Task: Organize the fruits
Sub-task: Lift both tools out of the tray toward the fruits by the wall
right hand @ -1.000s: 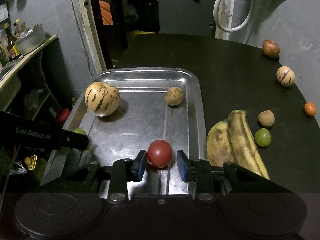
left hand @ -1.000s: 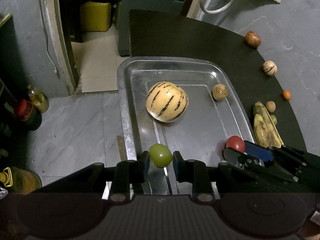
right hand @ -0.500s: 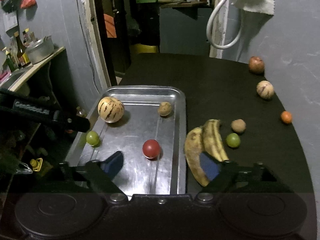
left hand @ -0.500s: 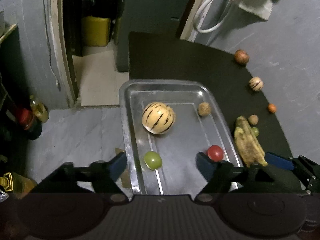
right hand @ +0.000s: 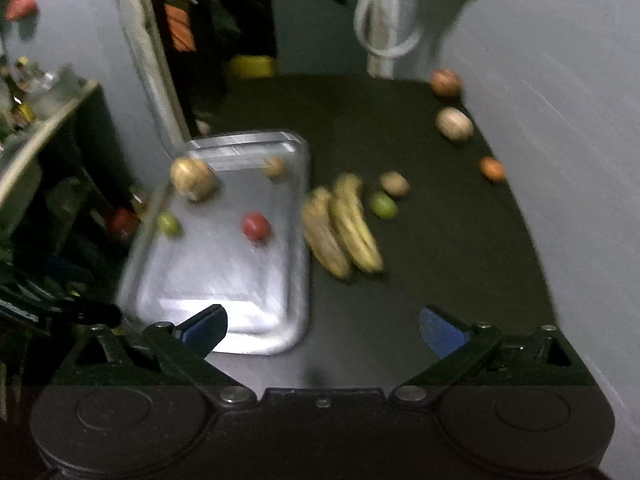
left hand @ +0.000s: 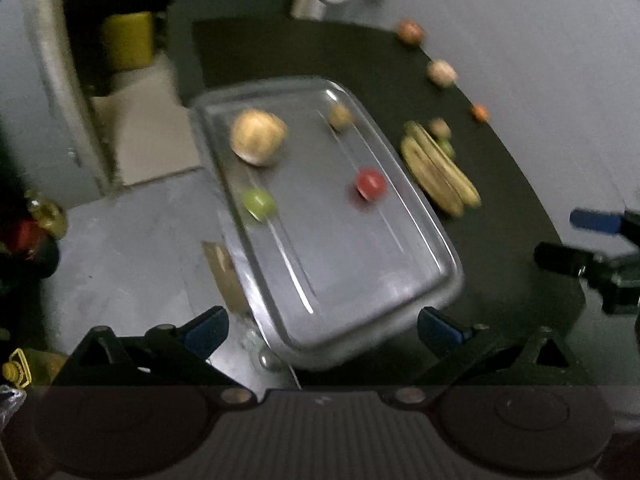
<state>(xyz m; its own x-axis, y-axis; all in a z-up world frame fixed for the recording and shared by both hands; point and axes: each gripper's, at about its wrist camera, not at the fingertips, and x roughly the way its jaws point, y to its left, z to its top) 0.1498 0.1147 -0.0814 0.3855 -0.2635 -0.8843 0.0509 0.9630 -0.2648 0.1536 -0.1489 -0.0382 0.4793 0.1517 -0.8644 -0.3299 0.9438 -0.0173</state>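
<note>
A steel tray (left hand: 340, 264) (right hand: 224, 280) on the black table holds a green fruit (left hand: 259, 202) (right hand: 168, 224), a red fruit (left hand: 371, 184) (right hand: 256, 226), a striped melon (left hand: 258, 136) (right hand: 193, 178) and a small brown fruit (left hand: 341, 117). My left gripper (left hand: 322, 328) hangs above the tray's near end, its jaws opening wide with nothing between them. Over the tray's near right corner, my right gripper (right hand: 322, 328) is also opening and holds nothing. Both views are blurred by motion.
Two bananas (right hand: 340, 228) lie right of the tray, with a green fruit (right hand: 383, 205) and a brown one (right hand: 394, 184) beside them. An orange fruit (right hand: 492, 169), a striped one (right hand: 454, 123) and a reddish one (right hand: 445, 82) line the table's right edge. The floor drops away left of the tray.
The left gripper let go of the green fruit and the right let go of the red one. Both opened wide, rose and drew back from the tray.
</note>
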